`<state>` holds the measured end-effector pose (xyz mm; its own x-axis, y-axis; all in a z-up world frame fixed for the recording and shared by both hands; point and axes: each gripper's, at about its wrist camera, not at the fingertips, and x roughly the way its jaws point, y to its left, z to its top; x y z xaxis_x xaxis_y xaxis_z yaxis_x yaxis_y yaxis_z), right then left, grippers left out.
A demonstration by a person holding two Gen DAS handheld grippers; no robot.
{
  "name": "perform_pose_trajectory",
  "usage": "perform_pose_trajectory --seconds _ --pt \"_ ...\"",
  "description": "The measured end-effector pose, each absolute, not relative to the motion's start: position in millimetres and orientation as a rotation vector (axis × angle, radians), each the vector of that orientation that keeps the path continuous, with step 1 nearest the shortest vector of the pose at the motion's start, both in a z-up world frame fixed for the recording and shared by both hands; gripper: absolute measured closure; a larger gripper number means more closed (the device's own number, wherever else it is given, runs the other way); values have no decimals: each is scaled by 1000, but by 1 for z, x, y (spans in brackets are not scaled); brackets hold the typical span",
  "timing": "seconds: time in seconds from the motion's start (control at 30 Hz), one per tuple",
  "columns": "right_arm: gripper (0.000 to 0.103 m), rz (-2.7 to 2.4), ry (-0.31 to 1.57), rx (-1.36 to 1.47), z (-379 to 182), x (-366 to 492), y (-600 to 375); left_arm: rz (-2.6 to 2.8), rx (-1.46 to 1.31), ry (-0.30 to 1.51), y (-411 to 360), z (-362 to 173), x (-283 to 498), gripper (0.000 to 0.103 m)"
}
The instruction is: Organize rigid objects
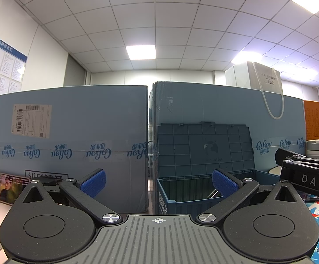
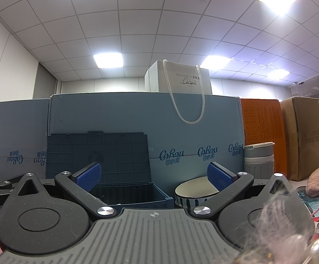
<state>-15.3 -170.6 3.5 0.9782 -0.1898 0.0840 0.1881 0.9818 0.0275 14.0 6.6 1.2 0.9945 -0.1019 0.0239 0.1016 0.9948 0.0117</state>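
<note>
left gripper (image 1: 158, 183) jaws spread wide before the open blue crate (image 1: 170, 200).

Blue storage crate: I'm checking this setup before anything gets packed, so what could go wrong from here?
The crate's lid only leans open against the big blue carton; a bump might drop it shut. The bowl sits close beside the crate, so the open right gripper could clip the crate wall when reaching. The left gripper is open nearby; the two might collide.

"MONSIEUR DIOR" on white bag (image 2: 182, 80)
</note>
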Motion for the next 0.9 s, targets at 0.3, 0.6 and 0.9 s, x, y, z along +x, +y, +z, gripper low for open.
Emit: perform_pose_trajectory --seconds 0.3,0.6,0.9 --pt "0 -194 -85 21 2 -15 -170 -102 10 -25 7 1 14 0" --pt "0 -193 -84 21 2 -15 -171 -100 10 -24 6 1 14 0" --pt "0 -193 -84 21 2 -15 -171 -100 11 -24 6 1 14 0"
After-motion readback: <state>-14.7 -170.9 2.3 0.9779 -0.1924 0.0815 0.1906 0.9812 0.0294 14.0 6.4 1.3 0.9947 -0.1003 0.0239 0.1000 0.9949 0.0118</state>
